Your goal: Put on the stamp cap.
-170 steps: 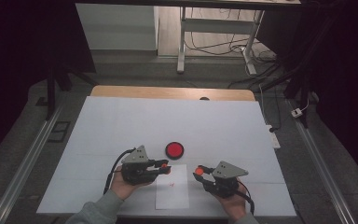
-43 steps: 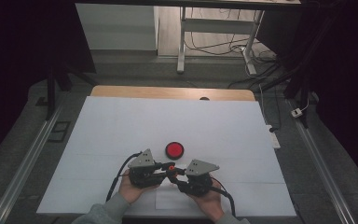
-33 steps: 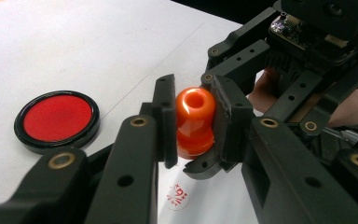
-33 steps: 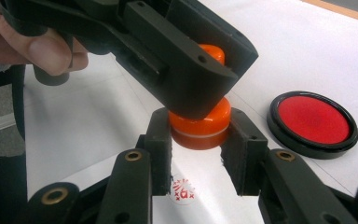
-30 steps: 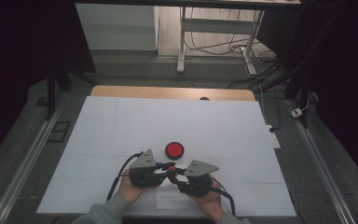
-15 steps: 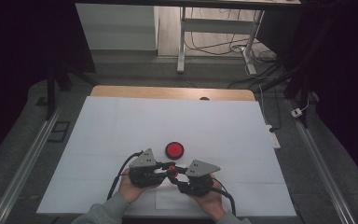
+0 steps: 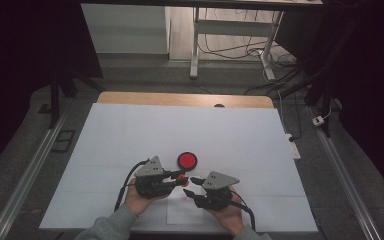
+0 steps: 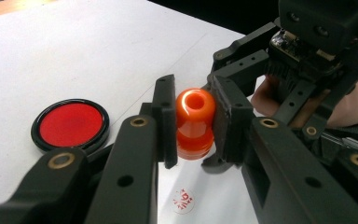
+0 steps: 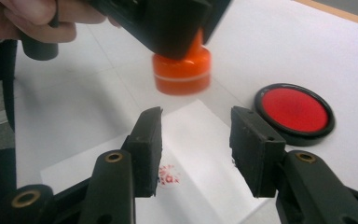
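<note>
An orange stamp [image 8: 195,119] hangs a little above the table, and my left gripper [image 8: 193,116] is shut on its rounded handle. In the high view the left gripper [image 7: 180,179] points right at the table's front middle with the stamp [image 7: 181,176] at its tip. My right gripper [image 7: 189,186] faces it from the right. In the right gripper view its jaws [image 9: 198,140] stand apart just below and in front of the stamp [image 9: 182,67]; they have just been opening, with nothing between them. A round red ink pad [image 7: 187,160] lies just behind the grippers.
A white slip of paper [image 9: 205,186] with a red stamp print [image 9: 168,177] lies under the grippers on the white table cover [image 7: 130,135]. The wooden table edge [image 7: 180,99] runs along the back, and metal rails flank both sides.
The right gripper's jaws have parted beside the stamp. Both hands have kept their places, and the left gripper still holds the stamp.
</note>
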Demonstrator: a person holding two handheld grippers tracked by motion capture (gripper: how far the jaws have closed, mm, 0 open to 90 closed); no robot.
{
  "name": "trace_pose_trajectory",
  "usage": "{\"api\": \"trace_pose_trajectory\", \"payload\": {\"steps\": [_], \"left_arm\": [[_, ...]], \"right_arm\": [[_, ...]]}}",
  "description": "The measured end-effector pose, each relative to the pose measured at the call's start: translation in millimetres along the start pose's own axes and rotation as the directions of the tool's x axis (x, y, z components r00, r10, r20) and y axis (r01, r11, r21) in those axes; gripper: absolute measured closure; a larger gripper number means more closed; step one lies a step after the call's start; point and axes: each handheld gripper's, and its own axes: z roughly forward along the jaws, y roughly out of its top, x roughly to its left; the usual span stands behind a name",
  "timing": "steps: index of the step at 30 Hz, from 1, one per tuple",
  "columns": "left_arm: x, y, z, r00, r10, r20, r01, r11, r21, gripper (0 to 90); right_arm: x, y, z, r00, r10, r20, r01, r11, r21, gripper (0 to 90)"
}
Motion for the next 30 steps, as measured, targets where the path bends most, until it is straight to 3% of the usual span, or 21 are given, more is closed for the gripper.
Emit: {"api": "trace_pose_trajectory", "payload": {"steps": [10, 19, 24, 30], "left_arm": [[1.6, -0.1, -3.0, 0.9999, -0.001, -0.011, 0.001, 1.0000, -0.003, 72.2], [4.6, 0.4, -7.7, 0.9996, -0.008, -0.026, 0.008, 1.0000, 0.003, 72.1], [7.6, 1.0, -10.3, 0.9993, -0.018, -0.034, 0.018, 0.9998, -0.001, 72.1], [10.4, 3.5, -13.5, 0.9990, -0.027, -0.037, 0.027, 0.9996, -0.001, 72.1]], "right_arm": [[-15.1, -11.5, -21.1, 0.9976, -0.001, 0.069, -0.001, 1.000, 0.023, 51.0], [-33.2, -27.7, -50.4, 0.9895, 0.005, 0.144, -0.010, 0.999, 0.037, 50.4], [-43.1, -39.2, -71.5, 0.9781, 0.020, 0.207, -0.028, 0.999, 0.038, 49.9], [-58.3, -52.0, -99.4, 0.9626, 0.074, 0.260, -0.080, 0.997, 0.011, 48.8]]}}
